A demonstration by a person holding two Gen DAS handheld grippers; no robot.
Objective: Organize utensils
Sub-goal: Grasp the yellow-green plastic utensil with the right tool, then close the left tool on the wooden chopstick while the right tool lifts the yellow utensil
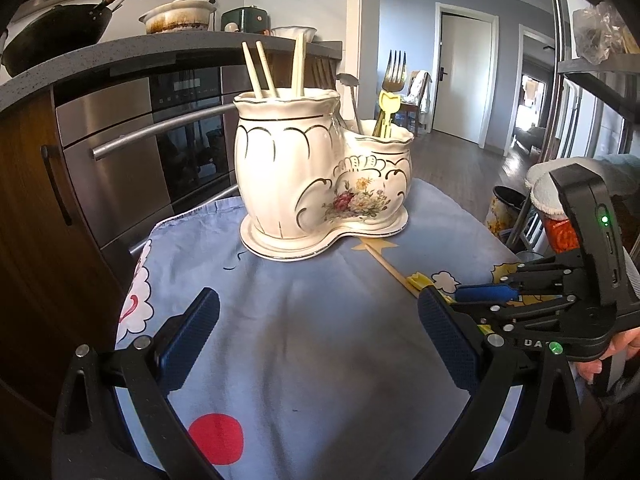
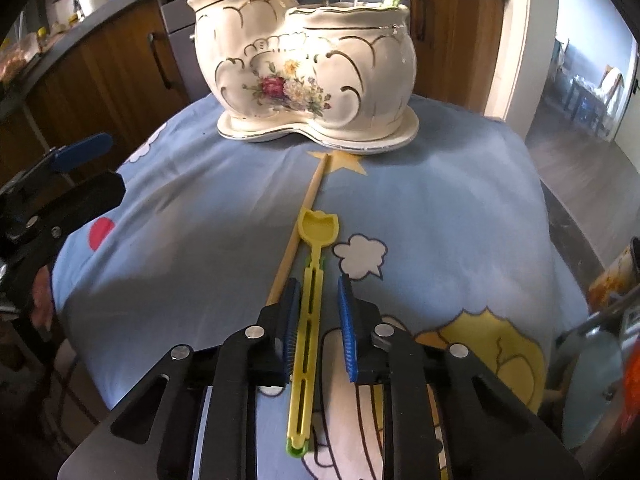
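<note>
A white floral ceramic utensil holder (image 1: 320, 184) with two compartments stands on the blue cloth; it also shows in the right wrist view (image 2: 312, 76). Chopsticks (image 1: 260, 70) stand in the taller compartment; a fork (image 1: 396, 68), a spoon and a yellow utensil stand in the lower one. A yellow plastic utensil (image 2: 310, 300) lies on the cloth beside a single wooden chopstick (image 2: 304, 216). My right gripper (image 2: 319, 292) is open, its fingers either side of the yellow utensil's handle. My left gripper (image 1: 320, 320) is open and empty, in front of the holder.
The cloth-covered table (image 1: 300, 360) drops off at its edges. An oven (image 1: 160, 148) and wooden cabinets stand behind and to the left. A wok (image 1: 52, 36) and a pot sit on the counter. A bin and shelving stand at the right (image 1: 508, 208).
</note>
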